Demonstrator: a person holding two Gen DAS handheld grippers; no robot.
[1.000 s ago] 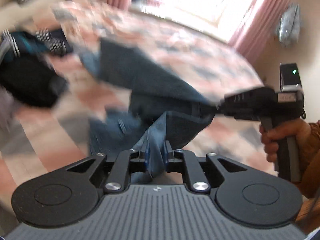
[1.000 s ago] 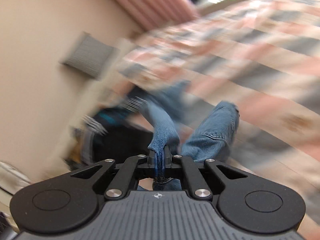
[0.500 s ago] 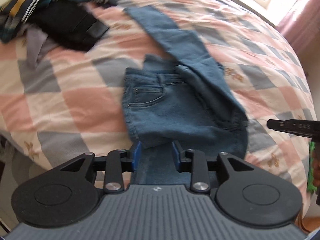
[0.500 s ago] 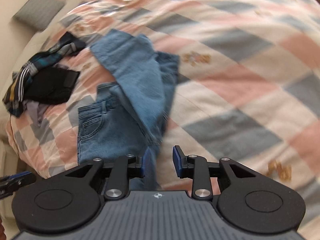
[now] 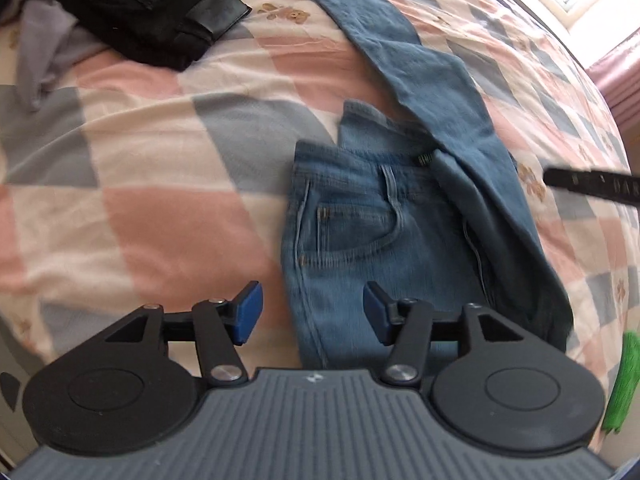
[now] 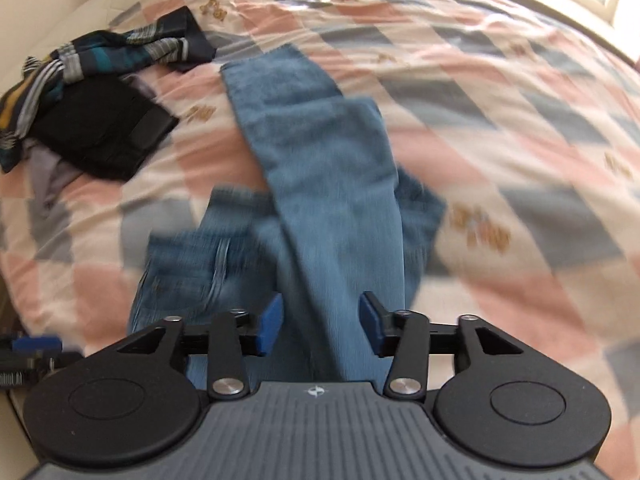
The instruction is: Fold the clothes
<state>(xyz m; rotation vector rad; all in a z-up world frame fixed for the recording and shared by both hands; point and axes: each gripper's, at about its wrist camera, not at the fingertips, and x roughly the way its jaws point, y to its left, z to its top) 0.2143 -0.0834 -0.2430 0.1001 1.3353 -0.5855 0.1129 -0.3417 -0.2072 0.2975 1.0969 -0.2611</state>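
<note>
Judging from how the jeans [image 5: 372, 240] lay, we saw the main risk in the loose leg (the one draped slantwise over the waist part): it crossed the seat unevenly, so any next fold made over it would likely trap a crooked layer and leave a lump. We also thought the near edge of the jeans, lying close to the near edge of the bed [image 5: 132, 216], could slide off if tugged that way.

We counted, largest first: one bed with a checked cover; one pair of jeans, spread on it towards its near edge; one black folded garment [image 5: 148, 12] beyond the jeans to the left; one striped cloth [image 6: 116, 52] just beyond that; one pale grey cloth [image 5: 40, 52] beside the black garment; and two grippers.

Our left gripper [image 5: 312, 312] had just been opening and stood about half open over the jeans' side seam, its pads clear of the denim. Our right gripper [image 6: 320, 320] had likewise just been opening, astride the draped leg, pressing nothing.
</note>
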